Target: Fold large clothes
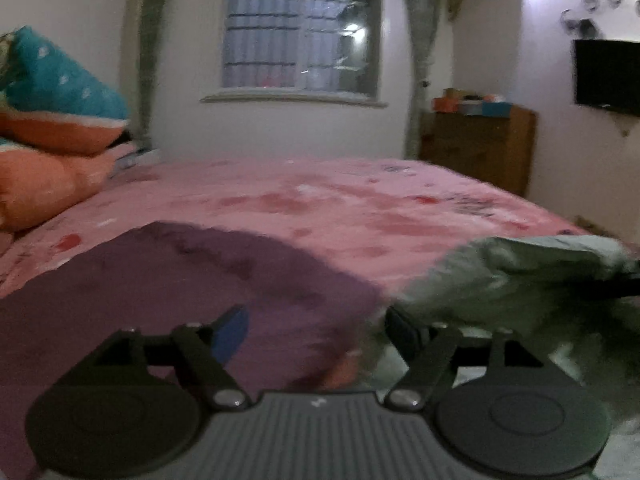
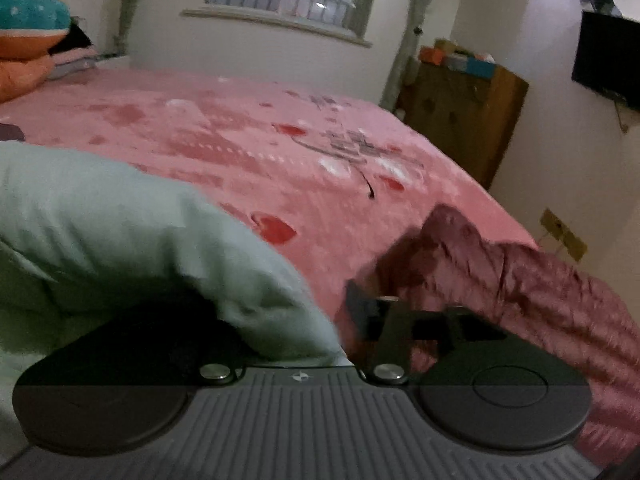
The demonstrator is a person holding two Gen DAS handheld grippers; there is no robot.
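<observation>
**Pale green garment bunched at near bed edge, both hand-held grippers at it**

The pale green garment [image 2: 120, 232] lay heaped at the near edge of the bed [image 2: 280, 160], between 2 other dark reddish pieces: a purple cloth [image 1: 200, 280] flat to the left, a quilted maroon jacket [image 2: 540, 292] to the right. Green piece looked soft, light, limp, probably thin woven fabric; it would sag and slide, no stiffness to hold a fold. Best grabbed at a hem or corner, not the puffed middle; none of those clearly visible, blur heavy.

Left hand-held gripper [image 1: 316, 328] stood wide apart, nothing between the fingers; its right finger [image 1: 404, 332] sat at the green cloth's edge, contact uncertain. The blue-padded finger [image 1: 230, 332] hovered over the purple cloth.

Right hand-held gripper [image 2: 304, 304]: green fabric draped over its left side, hiding that finger. Only the right finger [image 2: 360, 312] showed, near the maroon jacket. Opening and grip could not be told.

Pillows [image 1: 52, 120] stacked at far left.
</observation>
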